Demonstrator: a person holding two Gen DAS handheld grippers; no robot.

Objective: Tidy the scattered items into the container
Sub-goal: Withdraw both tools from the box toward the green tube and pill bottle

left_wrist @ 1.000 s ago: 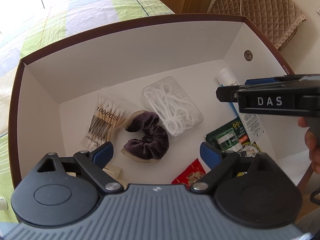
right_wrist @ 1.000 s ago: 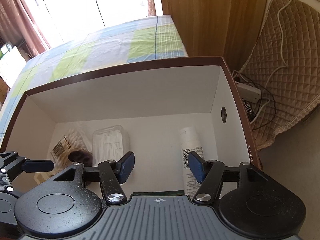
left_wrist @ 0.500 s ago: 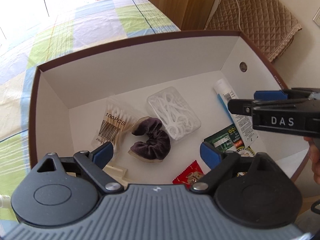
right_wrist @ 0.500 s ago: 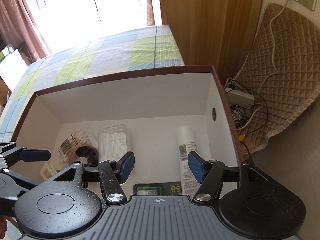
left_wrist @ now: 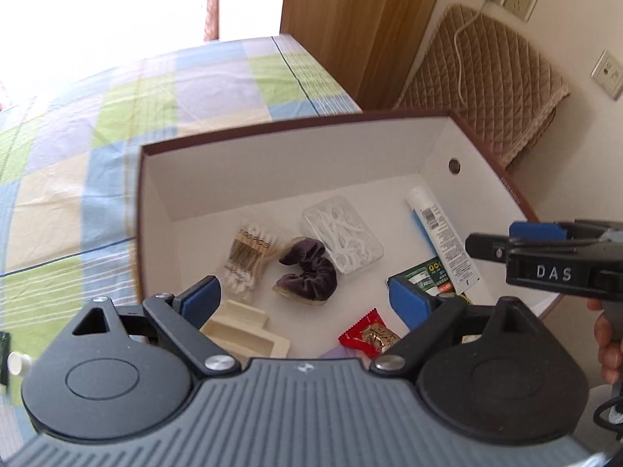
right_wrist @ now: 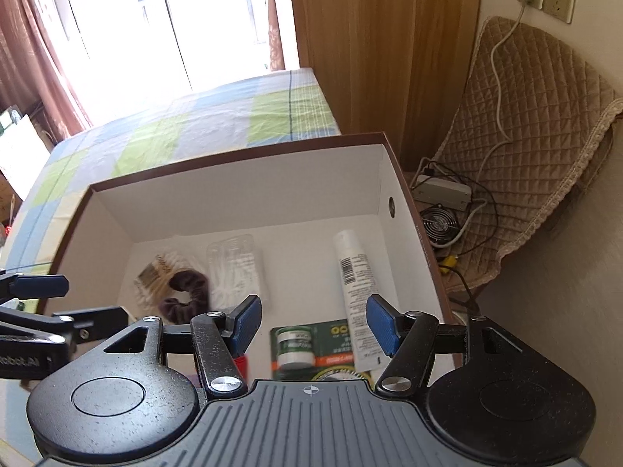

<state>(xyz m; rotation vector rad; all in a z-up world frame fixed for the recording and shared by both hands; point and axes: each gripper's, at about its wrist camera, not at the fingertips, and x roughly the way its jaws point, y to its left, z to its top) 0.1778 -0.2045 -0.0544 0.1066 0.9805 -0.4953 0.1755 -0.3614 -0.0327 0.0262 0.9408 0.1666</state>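
Observation:
A brown box with white inside [left_wrist: 272,163] [right_wrist: 241,198] holds a cotton swab pack [left_wrist: 251,253] [right_wrist: 159,272], a purple scrunchie [left_wrist: 307,272] [right_wrist: 183,295], a clear case of floss picks [left_wrist: 342,231] [right_wrist: 233,268], a white tube [left_wrist: 440,229] [right_wrist: 354,272], a green packet [left_wrist: 424,276] [right_wrist: 307,342], a red sachet [left_wrist: 368,332] and a cream tray [left_wrist: 241,330]. My left gripper [left_wrist: 307,299] hangs open above the box's near side, holding nothing. My right gripper [right_wrist: 311,321] is open above the green packet, also empty; its side [left_wrist: 545,257] shows in the left wrist view.
The box lies on a checked green, blue and cream bedspread [left_wrist: 117,116] [right_wrist: 194,124]. A wooden wardrobe [right_wrist: 370,39] stands behind. A quilted tan cover [right_wrist: 545,116], cables and a small fan [right_wrist: 440,222] lie right of the box. A hand [left_wrist: 607,334] holds the right gripper.
Both grippers have drawn up and back from the box, so more of the bed and room shows. The items inside have not moved. Both stay open.

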